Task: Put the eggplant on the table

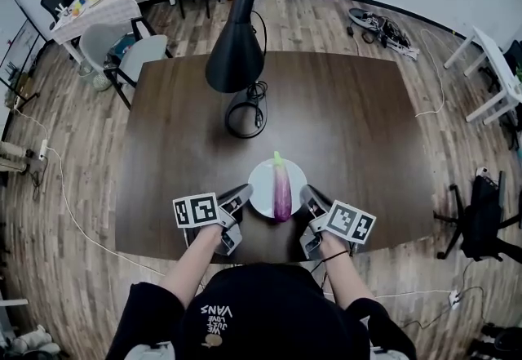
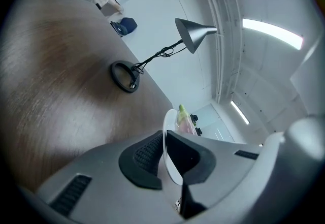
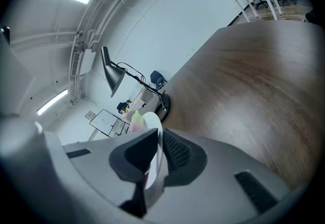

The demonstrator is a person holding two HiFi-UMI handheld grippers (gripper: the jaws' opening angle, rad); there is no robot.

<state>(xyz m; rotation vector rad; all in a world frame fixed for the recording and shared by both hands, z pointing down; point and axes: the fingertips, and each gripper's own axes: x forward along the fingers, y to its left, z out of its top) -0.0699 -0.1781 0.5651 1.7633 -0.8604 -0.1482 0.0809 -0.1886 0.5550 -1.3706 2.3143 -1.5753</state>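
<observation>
We hold a white plate point(image 1: 263, 180) by its rim from both sides: the left gripper point(image 2: 165, 148) has its fingers clamped on the plate's left edge, and the right gripper point(image 3: 156, 154) has its fingers pinched on the right edge. The eggplant point(image 1: 281, 192) lies loose along the middle of the plate, green stem pointing away from us, over the near part of the dark counter point(image 1: 351, 130). We cannot tell whether the plate rests on the wood yet or hangs just above it. The main risk, as we judge it, is tilt. Nothing pins the eggplant, so if one hand dips below the other it could roll across the smooth plate and off the side. Each grip also bites only a thin strip of glazed rim, so a twist of either wrist could let the plate slip out. The plate sits close to the counter's near edge, so setting it down short could leave it overhanging. The desk lamp point(image 1: 236, 44) stands well apart.
</observation>
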